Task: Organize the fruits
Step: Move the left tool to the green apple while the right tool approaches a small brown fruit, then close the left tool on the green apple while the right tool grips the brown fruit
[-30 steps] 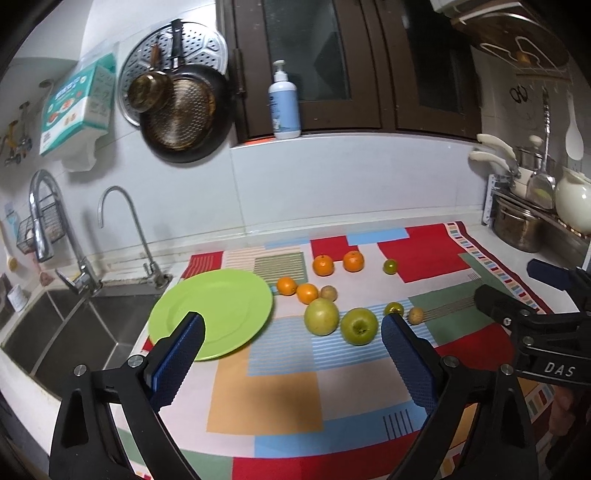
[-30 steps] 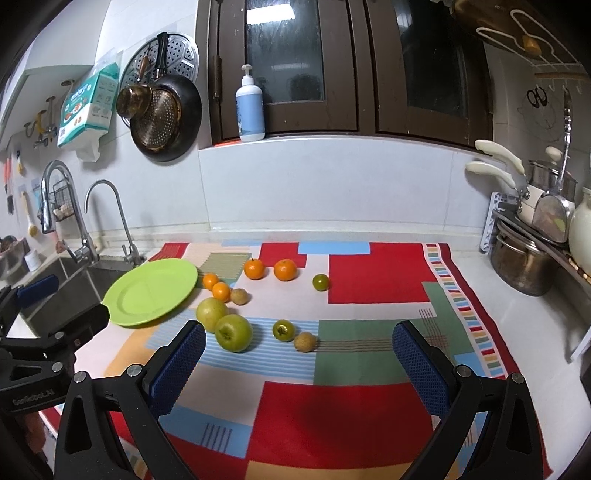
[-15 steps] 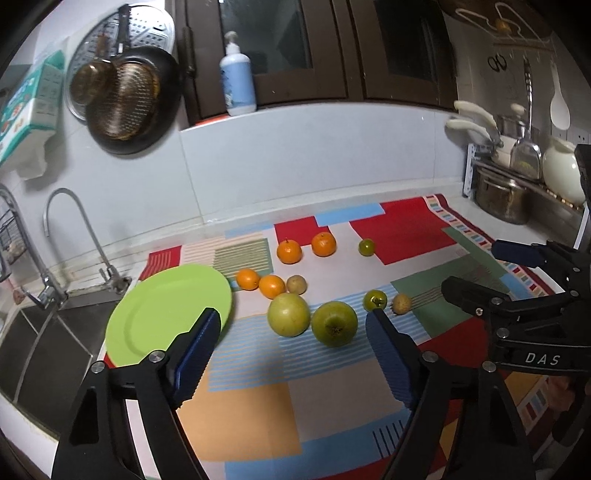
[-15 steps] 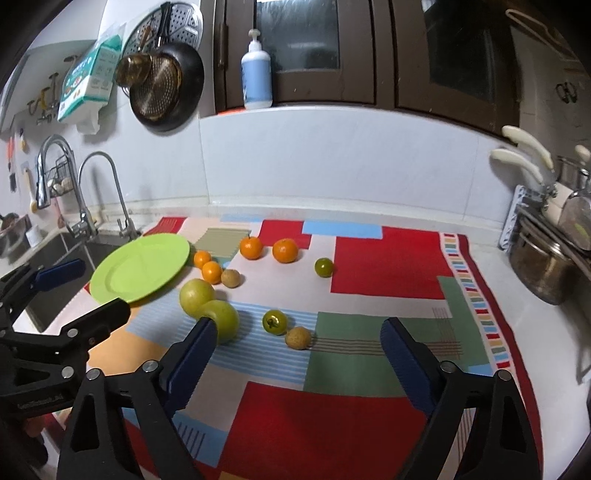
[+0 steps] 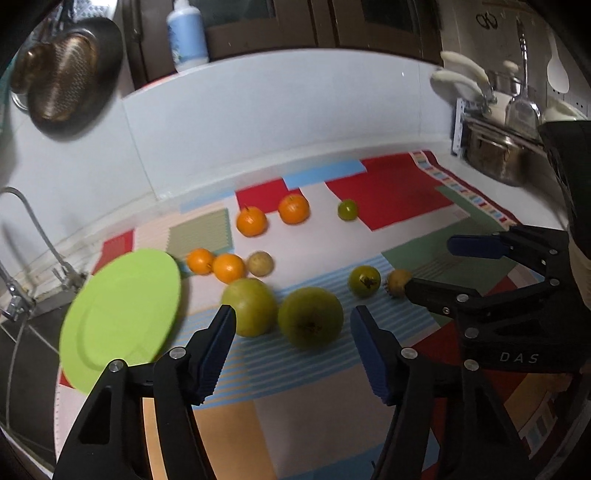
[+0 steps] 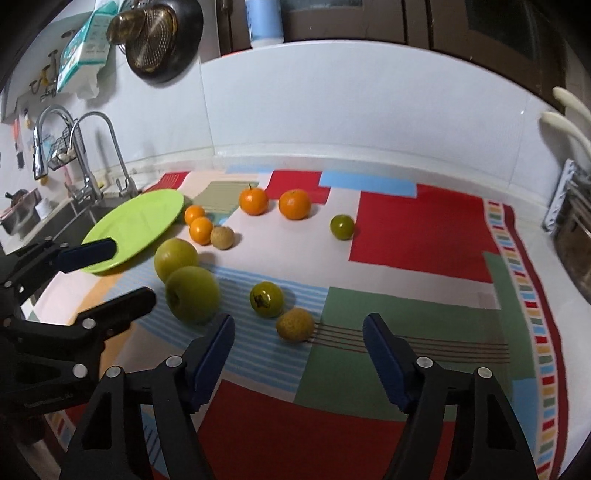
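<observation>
- Left claw (image 5: pixel 291 325) is wide open and holds nothing. It hangs low over the desk, and its blue pads (image 5: pixel 216 345) sit on each side of two big green apples.
- Right claw (image 6: pixel 299 334) is wide open too and holds nothing. A small brown fruit (image 6: pixel 295 325) lies between its blue tips, just in front of them.
- White letters "DAS" (image 5: pixel 519 357) can be read on the black body of the right claw in the left view. The left claw also has small writing on its body in the right view, but it is too blurry to read.
- One green apple (image 5: pixel 310 317) touches the other green apple (image 5: pixel 251 307) on the blue stripes of the colorful mat (image 6: pixel 417 236).
- A small green fruit (image 6: pixel 266 298) sits just beside the small brown one.
- Two small oranges (image 6: pixel 201 230) touch each other near the green plate (image 6: pixel 144 225), and another brown fruit (image 6: pixel 222 237) lies next to them.
- Two bigger oranges (image 6: pixel 294 204) sit farther back, side by side but apart. One more small green fruit (image 6: pixel 342 226) lies alone to their right.
- The green plate has no fruit on it and sits on the mat's left end, next to the sink (image 6: pixel 48 221).
- A dark pan (image 6: pixel 164 33) hangs on the wall, and a white and blue bottle (image 5: pixel 186 35) stands on the ledge.
</observation>
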Available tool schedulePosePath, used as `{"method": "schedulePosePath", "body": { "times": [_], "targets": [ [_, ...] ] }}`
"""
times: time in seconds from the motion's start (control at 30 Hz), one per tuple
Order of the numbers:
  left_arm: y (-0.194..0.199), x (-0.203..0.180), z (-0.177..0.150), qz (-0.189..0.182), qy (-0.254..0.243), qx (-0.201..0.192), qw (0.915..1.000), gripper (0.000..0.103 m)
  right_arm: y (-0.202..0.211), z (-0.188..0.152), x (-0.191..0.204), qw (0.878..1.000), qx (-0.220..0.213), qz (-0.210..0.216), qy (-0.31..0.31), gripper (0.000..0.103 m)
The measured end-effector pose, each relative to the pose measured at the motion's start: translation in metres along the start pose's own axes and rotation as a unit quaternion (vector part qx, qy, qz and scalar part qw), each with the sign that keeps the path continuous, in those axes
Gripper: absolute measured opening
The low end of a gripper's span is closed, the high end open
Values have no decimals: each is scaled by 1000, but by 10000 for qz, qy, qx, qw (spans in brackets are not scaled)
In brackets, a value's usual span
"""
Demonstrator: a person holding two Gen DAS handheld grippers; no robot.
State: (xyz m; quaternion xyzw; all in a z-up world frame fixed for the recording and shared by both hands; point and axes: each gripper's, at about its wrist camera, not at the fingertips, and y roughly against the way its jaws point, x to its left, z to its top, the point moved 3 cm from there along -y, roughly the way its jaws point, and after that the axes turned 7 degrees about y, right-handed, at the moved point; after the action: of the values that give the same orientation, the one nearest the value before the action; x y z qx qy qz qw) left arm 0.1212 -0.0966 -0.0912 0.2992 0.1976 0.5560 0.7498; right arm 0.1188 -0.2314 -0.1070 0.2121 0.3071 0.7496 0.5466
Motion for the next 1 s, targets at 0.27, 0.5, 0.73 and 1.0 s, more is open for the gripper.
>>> {"method": "schedulePosePath", "body": {
  "times": [0.27, 0.5, 0.73, 1.0],
  "targets": [
    [-23, -3, -4, -132, -7, 260, 9996, 56, -22, -4, -1, 9995, 208, 238, 18, 62],
    [-35, -4, -5, -215, -20, 394, 9990, 52, -33, -4, -4, 9988, 314, 382, -47, 57],
    [-44, -7, -4, -230, -69, 413, 9989, 49, -40, -2, -3, 9982, 373, 464, -73, 49],
    [-51, -9, -1, -136, -154, 361, 9991, 50, -45, -4, -3, 9973, 457, 554, -162, 39]
  ]
}}
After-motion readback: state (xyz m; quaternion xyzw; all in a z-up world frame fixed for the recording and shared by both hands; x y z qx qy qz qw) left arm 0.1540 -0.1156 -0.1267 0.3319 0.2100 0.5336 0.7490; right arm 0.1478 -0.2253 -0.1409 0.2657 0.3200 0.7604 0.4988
